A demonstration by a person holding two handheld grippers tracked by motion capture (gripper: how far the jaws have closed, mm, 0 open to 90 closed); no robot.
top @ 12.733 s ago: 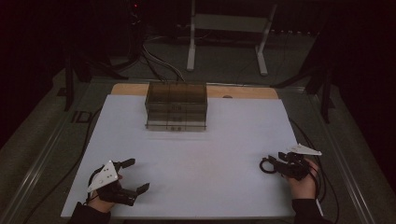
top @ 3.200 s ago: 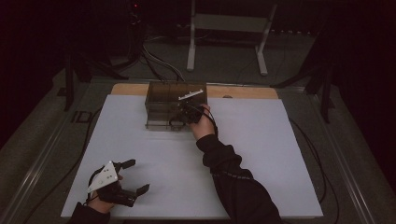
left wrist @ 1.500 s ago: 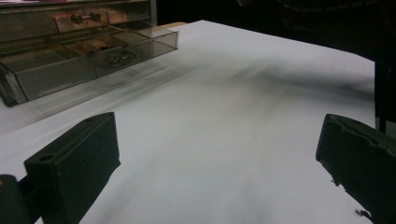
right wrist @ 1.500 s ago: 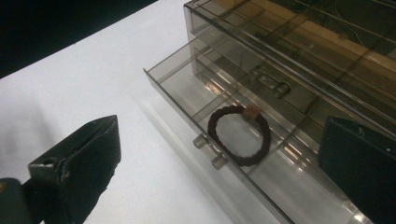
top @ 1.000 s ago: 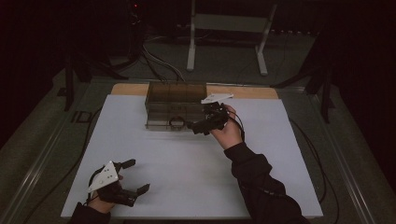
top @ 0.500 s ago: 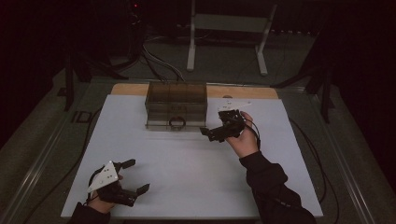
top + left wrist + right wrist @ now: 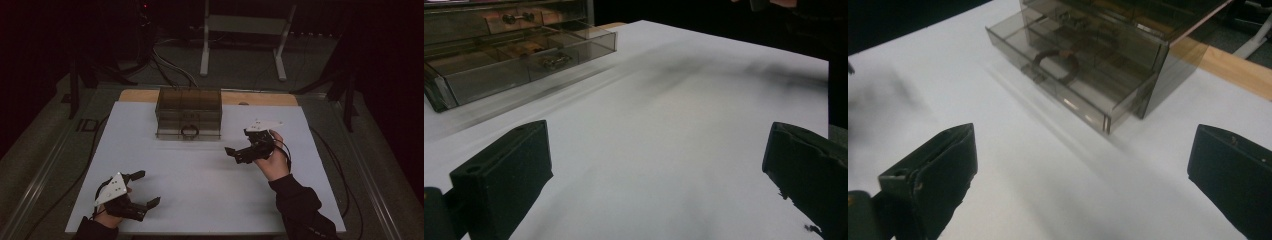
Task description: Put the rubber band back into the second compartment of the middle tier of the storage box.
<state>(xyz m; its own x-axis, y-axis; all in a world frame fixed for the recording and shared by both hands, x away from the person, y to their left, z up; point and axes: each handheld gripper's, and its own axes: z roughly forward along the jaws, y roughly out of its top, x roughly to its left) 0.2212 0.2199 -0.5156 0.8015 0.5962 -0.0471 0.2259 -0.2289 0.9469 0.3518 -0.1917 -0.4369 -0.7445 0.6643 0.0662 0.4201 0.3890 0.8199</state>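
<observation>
Both grippers wide open and empty, the smoked plastic drawer box at 12 o'clock on the white table.

The right gripper hovers near 3 o'clock, just right of the box and apart from it, its jaws spread wide and pointing toward the box's open bottom drawer, where a dark ring lies. The left gripper rests at 7 o'clock near the table's front edge, well apart from the box, its jaws also spread wide with nothing between them.

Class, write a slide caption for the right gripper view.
Open right gripper faces smoky drawer box, bottom drawer pulled out.
</observation>
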